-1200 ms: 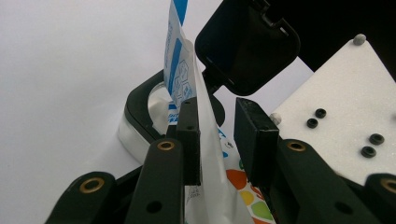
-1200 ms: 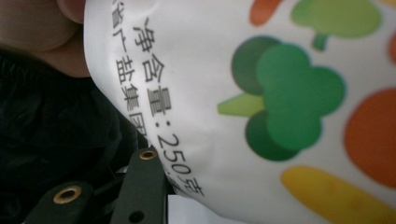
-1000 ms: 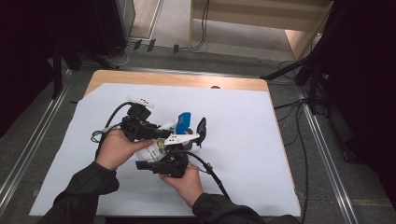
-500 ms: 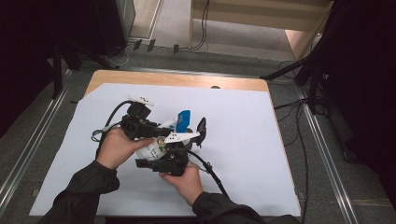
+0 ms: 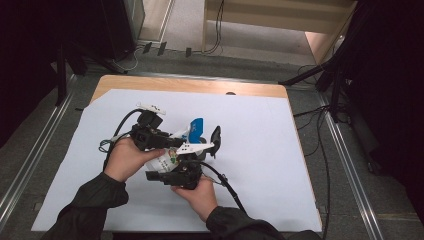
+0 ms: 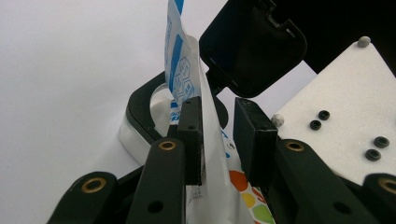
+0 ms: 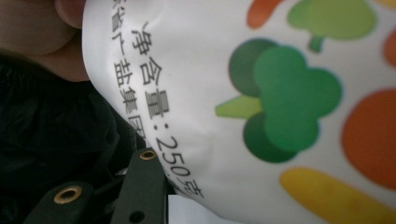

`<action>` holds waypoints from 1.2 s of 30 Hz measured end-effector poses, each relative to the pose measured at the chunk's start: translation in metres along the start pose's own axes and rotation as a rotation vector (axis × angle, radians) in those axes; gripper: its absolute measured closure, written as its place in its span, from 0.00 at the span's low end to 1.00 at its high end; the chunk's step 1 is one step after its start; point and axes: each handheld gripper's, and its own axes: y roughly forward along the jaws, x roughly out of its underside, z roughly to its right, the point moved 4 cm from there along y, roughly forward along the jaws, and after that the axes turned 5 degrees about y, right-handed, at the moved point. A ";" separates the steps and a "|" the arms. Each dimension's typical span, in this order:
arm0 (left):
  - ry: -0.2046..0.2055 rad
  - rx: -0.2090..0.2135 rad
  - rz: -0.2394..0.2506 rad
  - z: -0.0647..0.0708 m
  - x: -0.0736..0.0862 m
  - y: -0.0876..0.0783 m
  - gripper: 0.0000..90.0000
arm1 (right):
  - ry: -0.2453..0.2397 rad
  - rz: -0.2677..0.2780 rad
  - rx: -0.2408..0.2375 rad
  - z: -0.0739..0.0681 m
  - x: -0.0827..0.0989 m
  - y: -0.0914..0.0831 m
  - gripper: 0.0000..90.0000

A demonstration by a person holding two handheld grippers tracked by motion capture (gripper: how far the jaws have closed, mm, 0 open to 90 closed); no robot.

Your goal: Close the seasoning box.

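pouch held between two grippers over the white sheet

the table (image 5: 190,86) carries a big white sheet (image 5: 260,150), and near its middle, a little toward the person's side, both hands hold their grippers close together around a soft white pouch (image 5: 165,161). the pouch has vegetable pictures and black print on its body and a blue-and-white patterned top (image 5: 196,128). its long axis runs from the person's side up and away across the table, the blue end pointing to the far side and raised off the sheet.

the left gripper (image 5: 172,141) has its jaws part-way closed; in the left gripper view one pad presses the pouch film (image 6: 205,135) while the other stands just clear of it, so i cannot tell whether the grip is firm. beyond those jaws lies a black-rimmed container (image 6: 140,109) with its black flip lid (image 6: 252,44) standing open; the blue top rises out of its opening.

the right gripper (image 5: 181,172) sits under the pouch body. in the right gripper view the pouch (image 7: 261,102) is pressed up close to the camera, only one jaw shows at the bottom edge, and the pads are hidden, so its hold cannot be made out. in the high view the hands and gripper bodies cover most of the pouch.
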 end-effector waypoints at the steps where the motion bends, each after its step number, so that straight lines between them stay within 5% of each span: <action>1: -0.001 -0.002 -0.001 0.000 0.000 0.000 0.82 | 0.000 0.001 -0.001 0.000 0.000 0.000 0.72; 36: 0.013 0.010 0.008 0.001 0.002 -0.014 0.77 | 0.017 0.025 -0.031 -0.005 -0.002 0.000 0.73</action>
